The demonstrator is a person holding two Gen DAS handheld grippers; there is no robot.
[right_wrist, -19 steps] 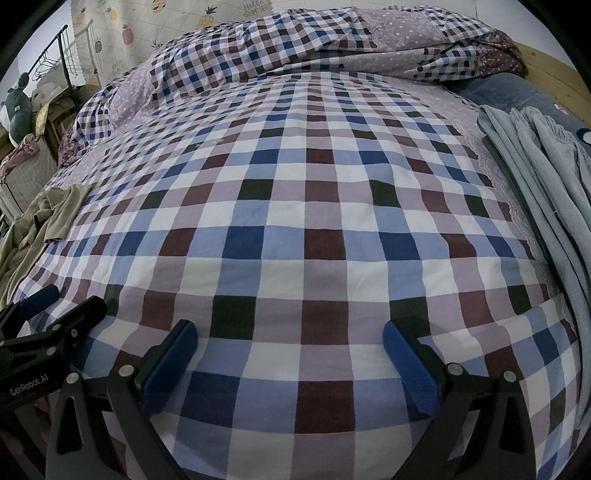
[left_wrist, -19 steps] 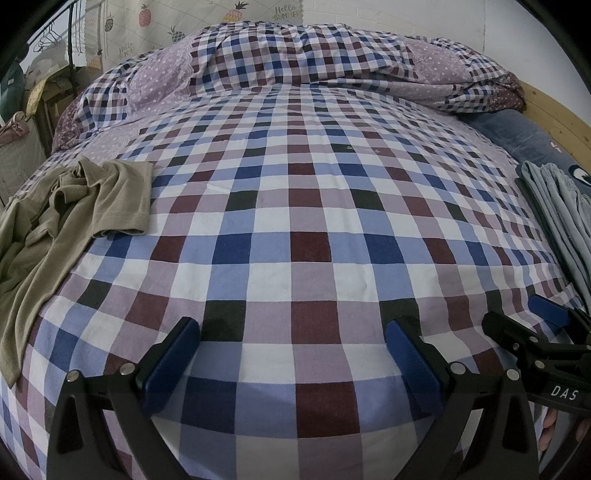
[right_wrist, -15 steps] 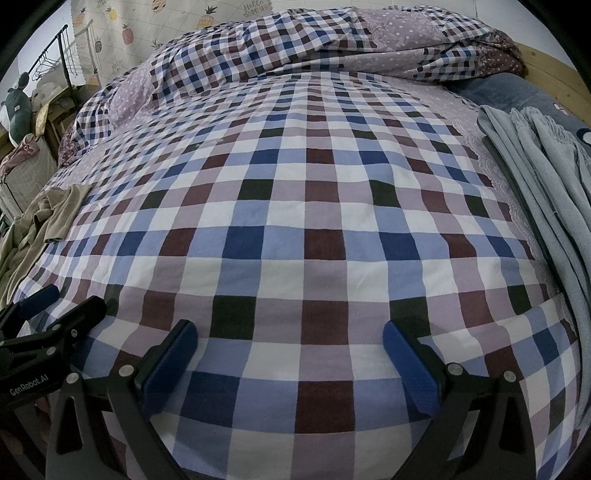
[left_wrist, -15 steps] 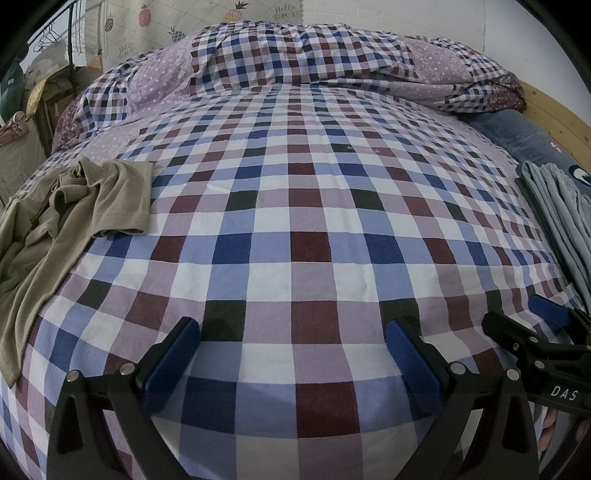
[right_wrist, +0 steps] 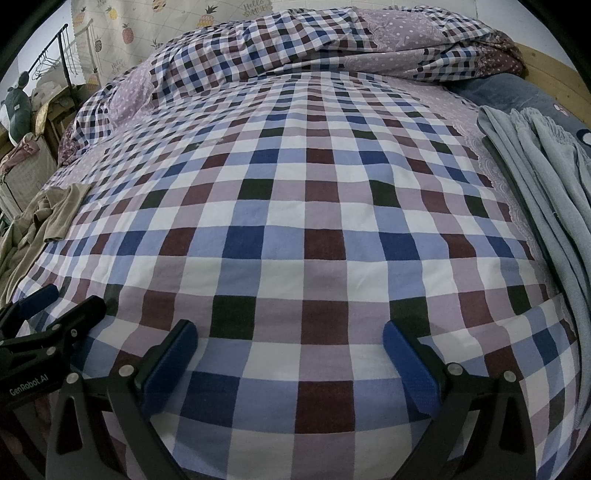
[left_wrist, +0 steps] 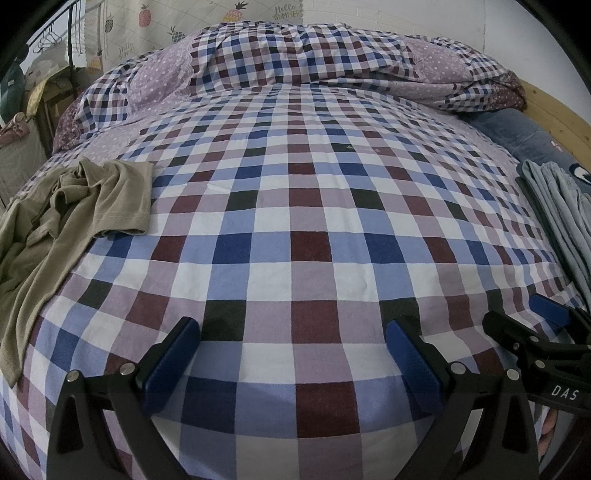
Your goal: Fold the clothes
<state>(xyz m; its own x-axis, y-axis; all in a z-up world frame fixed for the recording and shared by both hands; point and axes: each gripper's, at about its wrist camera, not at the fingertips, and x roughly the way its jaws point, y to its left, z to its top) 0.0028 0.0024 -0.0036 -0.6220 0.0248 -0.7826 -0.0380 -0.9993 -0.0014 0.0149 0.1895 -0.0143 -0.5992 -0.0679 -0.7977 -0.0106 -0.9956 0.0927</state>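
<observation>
**Both grippers wide open above checked bed, clothes at either edge**

Left gripper: jaws spread to full width, nothing between the blue pads. Tilted down over the near part of the checked bedsheet, pads clear of any garment.

Right gripper: same condition, jaws fully apart, empty. Seen also at the lower right edge of the left wrist view, just beside the left gripper.

Olive-tan shirt: crumpled in a loose heap at the left edge of the bed, one part trailing down toward the near left corner. Well apart from both grippers. Visible smaller at far left in the right wrist view.

Light grey-blue garment: bunched in long folds along the right edge of the bed, lying partly on a dark blue pillow. Apart from the right gripper.

Rumpled checked duvet piled along the far end. Pineapple-print curtain behind. Clothes rack at far left.
</observation>
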